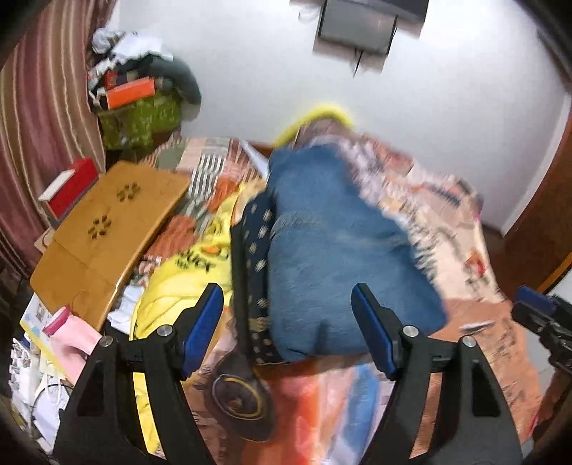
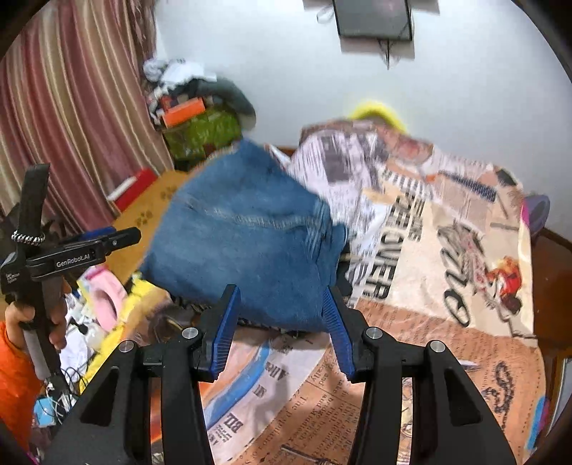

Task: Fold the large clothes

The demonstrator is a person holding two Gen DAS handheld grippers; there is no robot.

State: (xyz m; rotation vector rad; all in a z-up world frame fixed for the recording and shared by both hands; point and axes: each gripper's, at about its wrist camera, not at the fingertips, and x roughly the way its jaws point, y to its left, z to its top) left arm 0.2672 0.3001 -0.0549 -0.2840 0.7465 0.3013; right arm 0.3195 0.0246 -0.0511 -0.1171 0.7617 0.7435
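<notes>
Both my jaws gape empty: left gripper (image 1: 287, 329) wide, right gripper (image 2: 282, 329) narrower, folded jeans (image 1: 321, 250) just ahead. Next, I should press the fold flat evenly.

The blue jeans (image 2: 243, 243) are smeared by motion in both views, so their folds and edges cannot be read. They hide most of the dark dotted garment (image 1: 259, 257) beneath them. Whether the pads of the right tongs (image 2: 282, 314) press the denim cannot be told. The dark frame (image 1: 357, 25) on the wall is cut off by the top edge.
</notes>
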